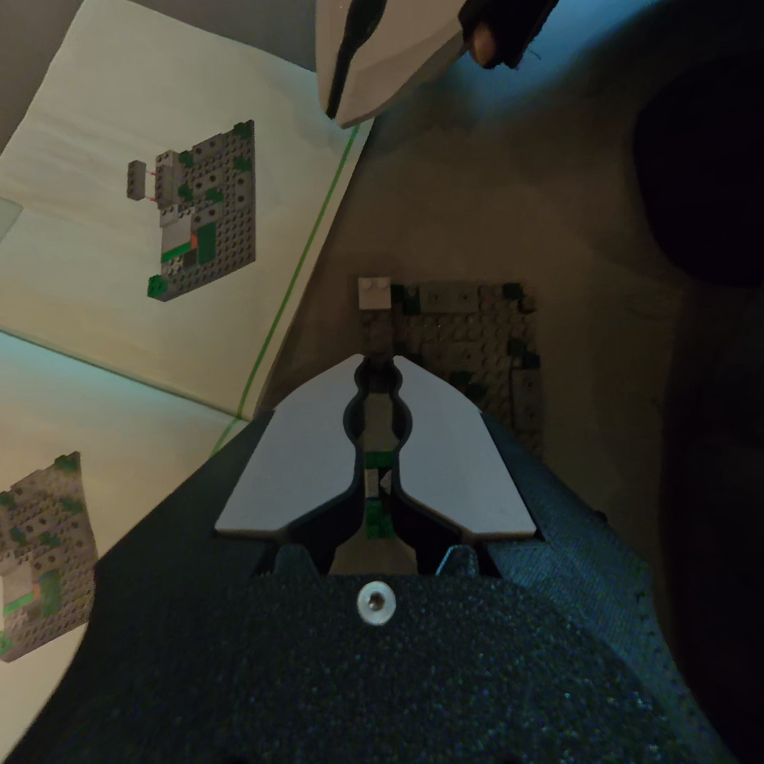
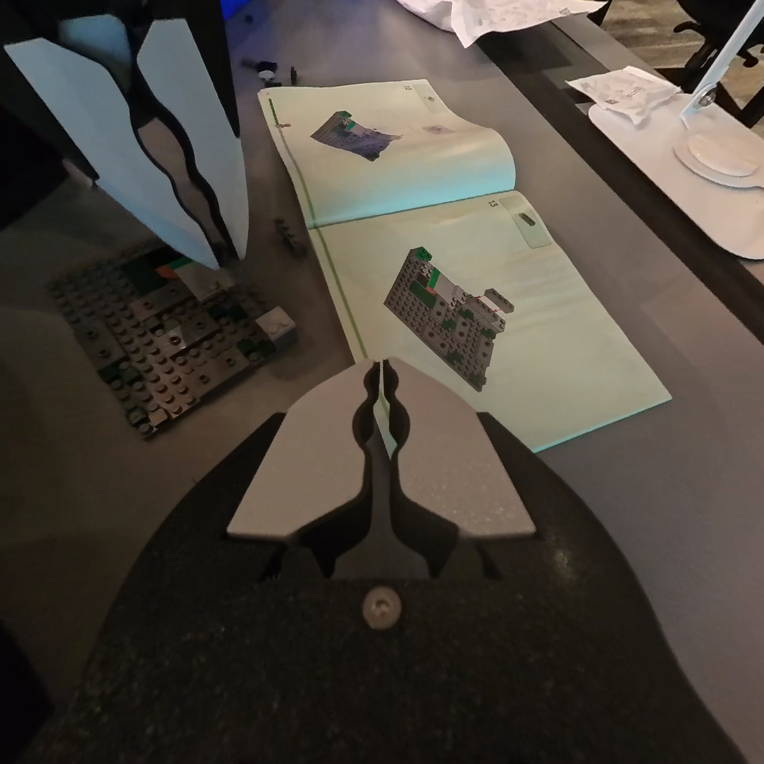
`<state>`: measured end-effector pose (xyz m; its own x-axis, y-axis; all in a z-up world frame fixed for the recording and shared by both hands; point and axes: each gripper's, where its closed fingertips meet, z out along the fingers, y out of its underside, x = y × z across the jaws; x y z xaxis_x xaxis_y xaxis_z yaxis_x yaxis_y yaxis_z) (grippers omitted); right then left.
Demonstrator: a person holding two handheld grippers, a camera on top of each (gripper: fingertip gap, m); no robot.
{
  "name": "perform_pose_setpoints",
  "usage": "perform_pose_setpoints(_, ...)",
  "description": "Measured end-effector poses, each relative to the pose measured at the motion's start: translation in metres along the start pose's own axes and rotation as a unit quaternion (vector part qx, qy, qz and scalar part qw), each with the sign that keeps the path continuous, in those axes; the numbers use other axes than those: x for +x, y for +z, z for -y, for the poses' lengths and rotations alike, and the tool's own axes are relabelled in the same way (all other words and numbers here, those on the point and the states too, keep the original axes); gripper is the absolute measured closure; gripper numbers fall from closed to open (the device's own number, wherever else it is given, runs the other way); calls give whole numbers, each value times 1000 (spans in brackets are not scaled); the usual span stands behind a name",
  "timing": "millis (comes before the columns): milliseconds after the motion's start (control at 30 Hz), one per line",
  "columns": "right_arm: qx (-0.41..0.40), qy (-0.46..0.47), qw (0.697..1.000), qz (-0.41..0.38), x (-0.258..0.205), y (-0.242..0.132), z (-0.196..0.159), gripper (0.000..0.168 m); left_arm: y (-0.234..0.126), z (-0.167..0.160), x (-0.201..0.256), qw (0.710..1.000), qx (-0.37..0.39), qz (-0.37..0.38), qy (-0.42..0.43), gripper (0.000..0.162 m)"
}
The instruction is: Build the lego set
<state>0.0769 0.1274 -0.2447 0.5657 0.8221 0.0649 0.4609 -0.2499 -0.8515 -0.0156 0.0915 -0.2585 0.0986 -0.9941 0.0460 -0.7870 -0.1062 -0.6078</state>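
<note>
Dim grey table (image 2: pixel 578 516), with a square grey studded baseplate (image 2: pixel 136 355) lying flat on it, just left of an open instruction booklet (image 2: pixel 475 359). Left gripper (image 1: pixel 378 359) lowered right over the plate's booklet-side edge, tips nearly together around a small grey brick (image 1: pixel 377 337) on that edge; whether actually pinched, cannot tell. Right gripper (image 2: pixel 381 360) hovering apart, above the booklet's near corner, fingers closed with only a sliver between, nothing held. Plate edges running roughly parallel to the booklet spine. Dark green patches, one orange-red tile, and a pale raised two-stud block (image 2: pixel 276 324) at the edge.
</note>
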Motion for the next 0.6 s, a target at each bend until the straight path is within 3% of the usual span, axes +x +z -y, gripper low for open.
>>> perform_pose_setpoints(600,3,-4,1000,3,-3,-1,3,167,12,2,3,1000,-12,12,-13,154)
